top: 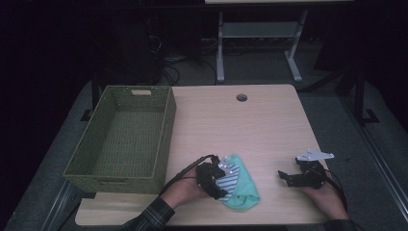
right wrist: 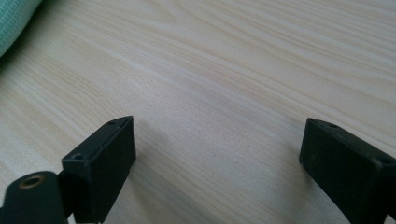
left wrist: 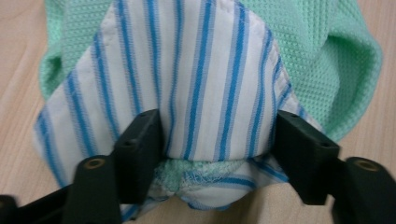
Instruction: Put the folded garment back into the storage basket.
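A white cloth with blue stripes (left wrist: 201, 79) lies folded on top of a mint-green knitted cloth (left wrist: 322, 56) near the table's front edge. In the high view the striped cloth (top: 231, 179) sits on the left part of the green cloth (top: 246, 186). My left gripper (left wrist: 217, 140) straddles a raised fold of the striped cloth, with both pads against it and fabric bunched between them. From above, the left gripper (top: 222, 180) sits at the cloths' left edge. My right gripper (top: 285, 177) rests to the right, apart from the cloths. Its jaws (right wrist: 217, 154) stand open over bare wood.
A green woven basket (top: 166, 125) stands on the left of the wooden table (top: 250, 125), with nothing in it. A round cable hole (top: 241, 97) lies near the far edge. A corner of the green cloth (right wrist: 14, 23) shows in the right gripper view. Another desk's legs stand beyond the table.
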`<state>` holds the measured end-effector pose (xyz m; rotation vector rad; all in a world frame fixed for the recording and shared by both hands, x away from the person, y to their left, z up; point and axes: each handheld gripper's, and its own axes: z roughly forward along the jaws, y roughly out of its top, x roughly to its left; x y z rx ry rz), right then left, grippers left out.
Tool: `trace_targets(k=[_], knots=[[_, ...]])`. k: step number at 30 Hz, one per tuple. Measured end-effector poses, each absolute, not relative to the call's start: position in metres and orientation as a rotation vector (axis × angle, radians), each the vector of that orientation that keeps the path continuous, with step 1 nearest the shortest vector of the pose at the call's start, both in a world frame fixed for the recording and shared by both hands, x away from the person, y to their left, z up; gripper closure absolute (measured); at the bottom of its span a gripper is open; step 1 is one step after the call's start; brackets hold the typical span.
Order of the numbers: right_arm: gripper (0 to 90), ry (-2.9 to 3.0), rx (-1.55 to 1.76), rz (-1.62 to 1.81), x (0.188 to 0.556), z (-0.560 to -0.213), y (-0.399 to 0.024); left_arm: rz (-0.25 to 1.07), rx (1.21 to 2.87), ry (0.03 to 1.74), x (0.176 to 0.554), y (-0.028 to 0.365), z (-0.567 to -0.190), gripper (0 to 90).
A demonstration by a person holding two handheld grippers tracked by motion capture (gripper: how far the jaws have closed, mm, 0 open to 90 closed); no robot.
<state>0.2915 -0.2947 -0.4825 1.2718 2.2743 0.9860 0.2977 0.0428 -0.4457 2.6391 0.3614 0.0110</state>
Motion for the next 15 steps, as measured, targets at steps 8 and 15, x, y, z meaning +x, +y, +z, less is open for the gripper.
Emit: trace_targets(k=[8, 15], knots=[[10.0, 2.274, 1.273, 0.985, 0.2914, -0.4825, -0.2947, -0.022, 2.627, 0.384, 0.3006, 0.0429, -0.4436, 64.8], [10.0, 2.275, 1.273, 0.984, 0.2915, -0.4824, -0.2948, -0.059, 2.603, 0.423, 0.3041, 0.0449, -0.4427, 70.8]])
